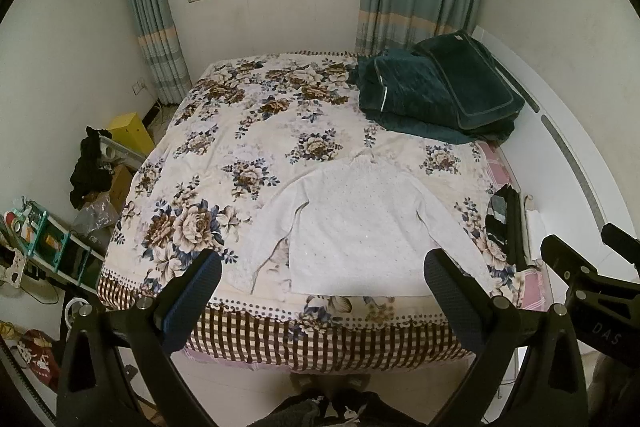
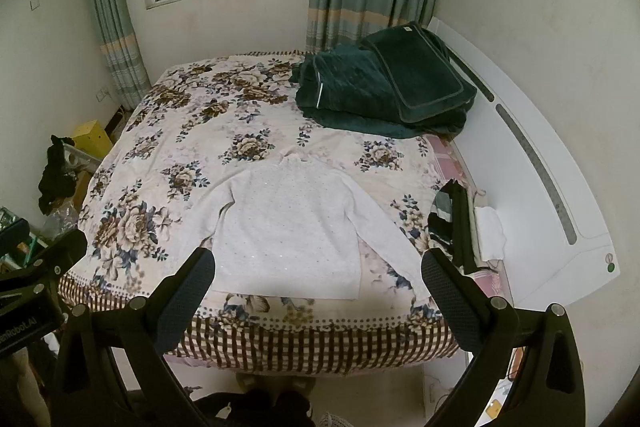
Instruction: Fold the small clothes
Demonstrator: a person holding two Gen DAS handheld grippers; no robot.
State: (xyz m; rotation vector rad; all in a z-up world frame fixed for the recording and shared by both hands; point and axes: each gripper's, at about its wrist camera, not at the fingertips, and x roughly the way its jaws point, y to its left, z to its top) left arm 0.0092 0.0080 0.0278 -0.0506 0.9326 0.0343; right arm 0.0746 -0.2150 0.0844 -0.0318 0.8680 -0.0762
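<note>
A small white long-sleeved sweater (image 1: 352, 223) (image 2: 288, 223) lies flat on the floral bedspread (image 1: 240, 131) (image 2: 192, 131), collar toward the window, sleeves spread to both sides, hem near the bed's front edge. My left gripper (image 1: 322, 291) hovers open above the front edge, its fingers framing the hem. My right gripper (image 2: 318, 285) is open too, held at about the same height and distance from the sweater. Neither touches the cloth. The right gripper's body shows at the right edge of the left wrist view, and the left one's at the left edge of the right wrist view.
A dark green folded blanket and cushion (image 1: 436, 95) (image 2: 384, 87) sit at the back right. A small stack of folded dark and white clothes (image 1: 512, 223) (image 2: 468, 223) lies at the bed's right side by the white headboard (image 2: 540, 147). Clutter and a yellow box (image 1: 128, 131) stand left of the bed.
</note>
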